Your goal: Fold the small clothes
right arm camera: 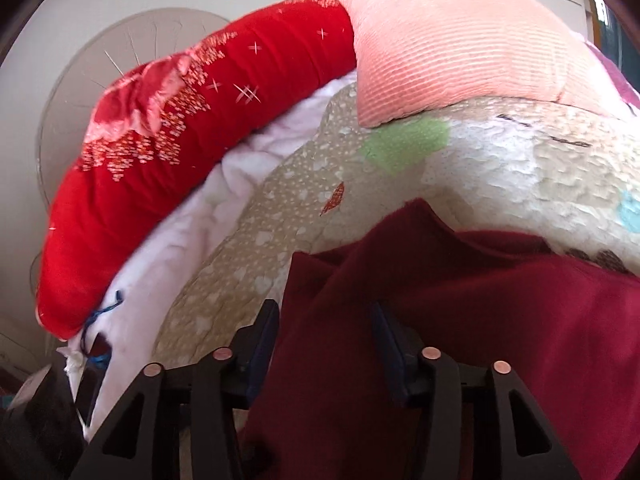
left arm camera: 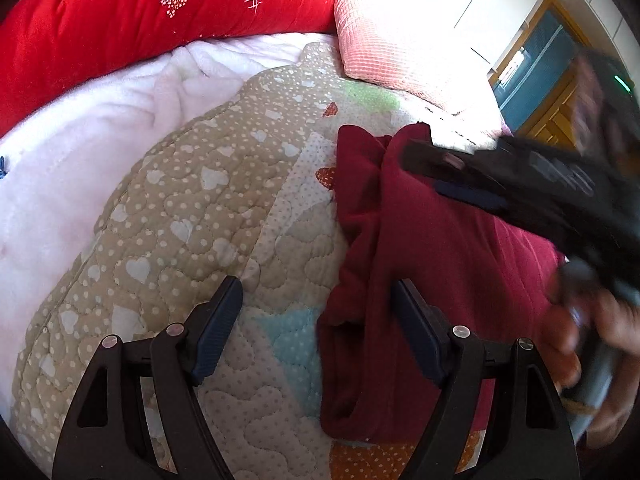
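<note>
A dark maroon garment (left arm camera: 440, 264) lies partly folded on a quilted bed cover (left arm camera: 180, 220). My left gripper (left arm camera: 316, 292) is open and empty, its jaws straddling the garment's left edge. In the left wrist view my right gripper (left arm camera: 432, 168) reaches in from the right, blurred, over the garment's top corner. In the right wrist view the right gripper (right arm camera: 324, 316) is open, with the maroon garment (right arm camera: 460, 340) bunched between and under its fingers.
A red bolster (left arm camera: 140, 20) and a pink pillow (left arm camera: 400, 48) lie at the far side of the bed; they also show in the right wrist view, the bolster (right arm camera: 180, 152) and the pillow (right arm camera: 448, 44). A white fleece blanket (left arm camera: 80, 140) lies to the left.
</note>
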